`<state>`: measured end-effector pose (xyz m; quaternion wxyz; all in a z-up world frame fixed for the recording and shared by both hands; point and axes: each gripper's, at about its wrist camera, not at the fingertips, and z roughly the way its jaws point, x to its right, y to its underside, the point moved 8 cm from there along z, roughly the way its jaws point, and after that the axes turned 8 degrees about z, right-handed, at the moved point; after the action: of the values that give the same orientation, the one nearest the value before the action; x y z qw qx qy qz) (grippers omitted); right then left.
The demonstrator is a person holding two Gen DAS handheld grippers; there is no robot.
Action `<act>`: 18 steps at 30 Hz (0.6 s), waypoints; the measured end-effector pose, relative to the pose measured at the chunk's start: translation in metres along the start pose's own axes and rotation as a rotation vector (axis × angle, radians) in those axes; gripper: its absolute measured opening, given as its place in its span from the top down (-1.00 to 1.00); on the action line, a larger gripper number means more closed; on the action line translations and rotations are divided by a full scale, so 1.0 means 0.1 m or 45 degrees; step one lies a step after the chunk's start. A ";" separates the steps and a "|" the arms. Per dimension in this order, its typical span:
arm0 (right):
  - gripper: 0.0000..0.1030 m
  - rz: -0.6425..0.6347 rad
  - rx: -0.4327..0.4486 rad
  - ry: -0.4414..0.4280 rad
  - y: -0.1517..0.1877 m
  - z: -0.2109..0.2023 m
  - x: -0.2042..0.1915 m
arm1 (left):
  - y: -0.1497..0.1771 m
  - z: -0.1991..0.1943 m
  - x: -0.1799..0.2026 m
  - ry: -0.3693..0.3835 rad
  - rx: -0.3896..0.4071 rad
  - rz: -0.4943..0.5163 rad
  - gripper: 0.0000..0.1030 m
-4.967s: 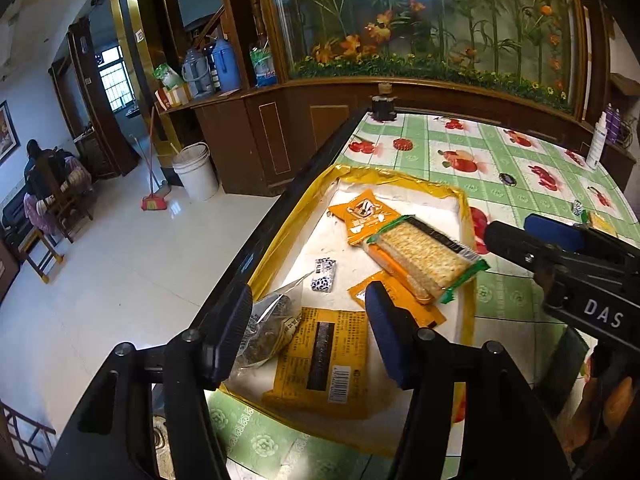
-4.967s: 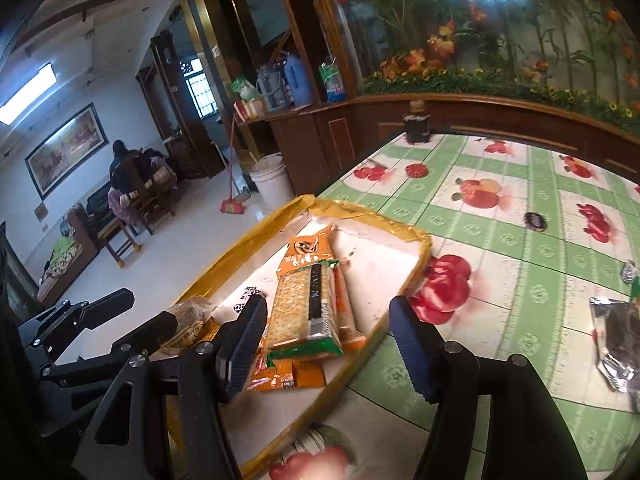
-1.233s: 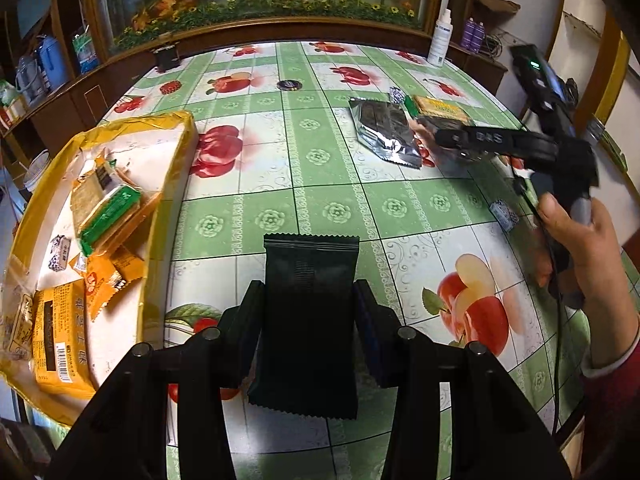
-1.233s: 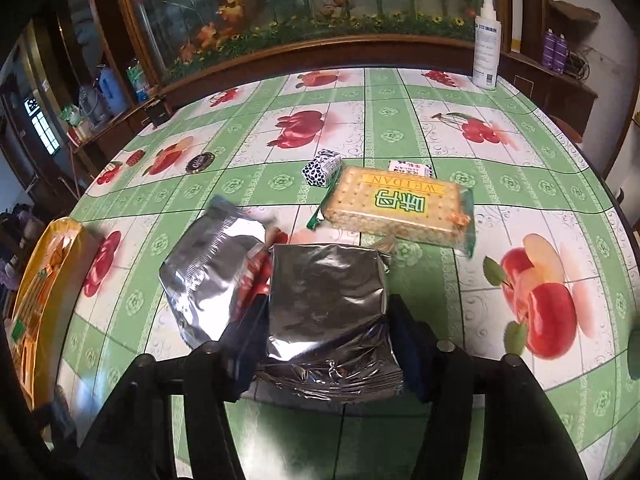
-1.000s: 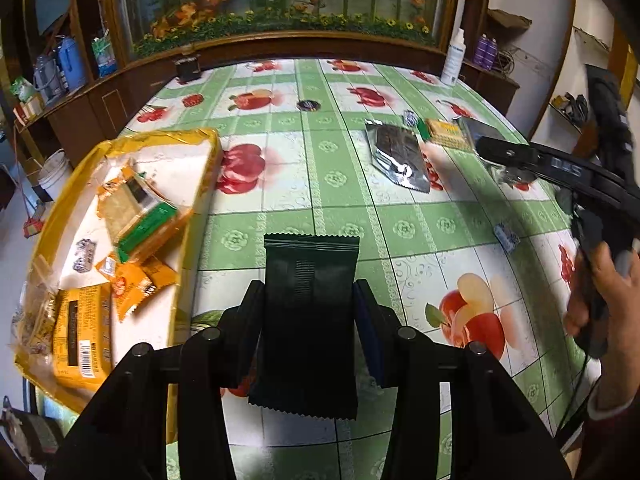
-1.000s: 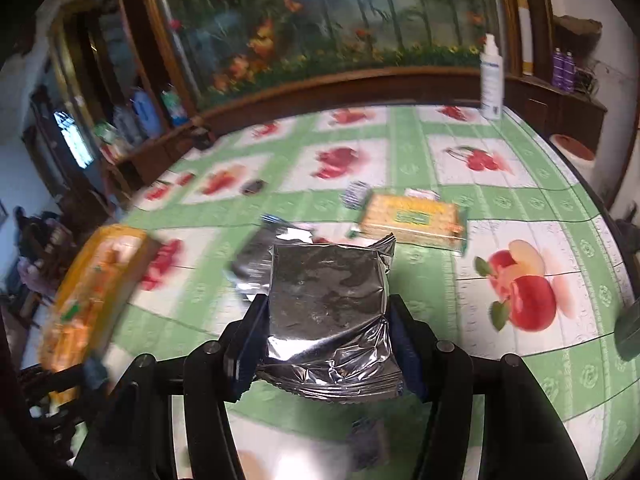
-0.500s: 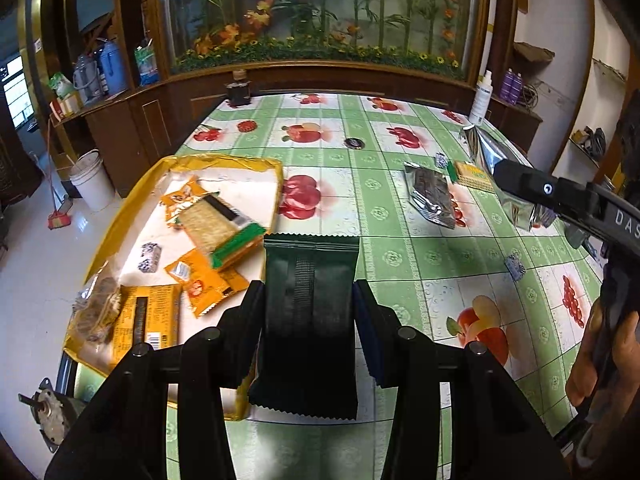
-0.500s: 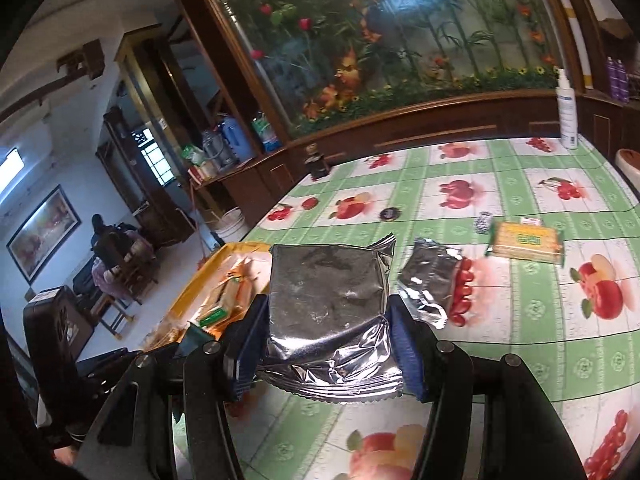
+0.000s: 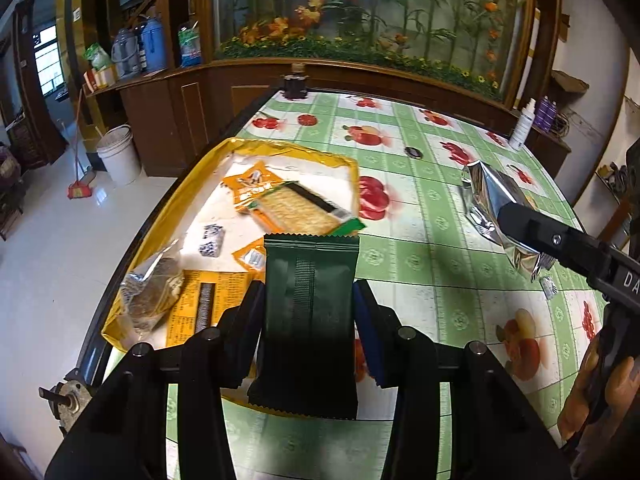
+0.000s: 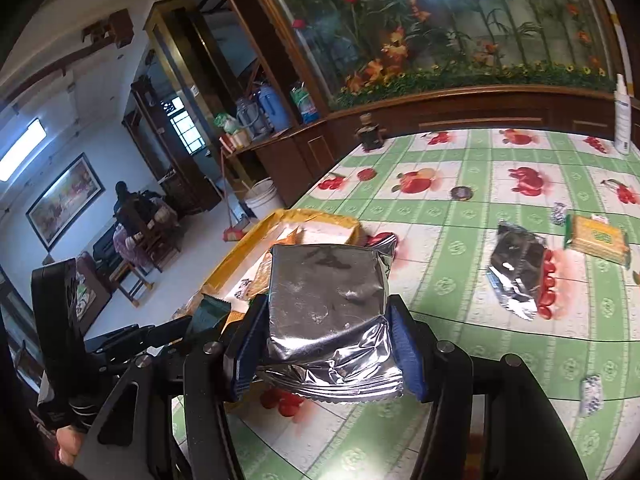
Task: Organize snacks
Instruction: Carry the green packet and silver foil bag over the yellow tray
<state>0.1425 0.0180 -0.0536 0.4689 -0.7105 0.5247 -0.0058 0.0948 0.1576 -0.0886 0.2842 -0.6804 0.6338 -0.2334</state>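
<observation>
My left gripper (image 9: 308, 320) is shut on a dark green snack pack (image 9: 310, 304) and holds it above the near edge of the yellow tray (image 9: 168, 216). The tray holds a cracker pack (image 9: 296, 210), orange packets (image 9: 248, 184), a small wrapped candy (image 9: 211, 240) and a clear bag (image 9: 154, 292). My right gripper (image 10: 326, 344) is shut on a silver foil pack (image 10: 326, 300), held above the table right of the tray (image 10: 240, 248). That foil pack also shows in the left wrist view (image 9: 492, 204).
On the fruit-print tablecloth (image 10: 452, 216) lie another silver foil bag (image 10: 516, 272), a yellow cracker pack (image 10: 598, 238) and small wrapped candies (image 10: 591, 394). A white bottle (image 10: 622, 120) stands at the far edge. A dark jar (image 9: 295, 84) stands at the far corner.
Both grippers have swung left toward the tray, each still holding its pack. The tray now lies directly under the green pack.
</observation>
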 end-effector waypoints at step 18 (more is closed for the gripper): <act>-0.15 -0.081 -0.146 -0.082 -0.15 1.27 -0.54 | -0.12 0.48 -0.69 -0.082 -0.075 -0.152 0.17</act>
<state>0.1930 0.1426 -0.0882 0.4437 -0.7523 0.4859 0.0323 0.1299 0.2309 -0.1130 0.2699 -0.7323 0.5893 -0.2089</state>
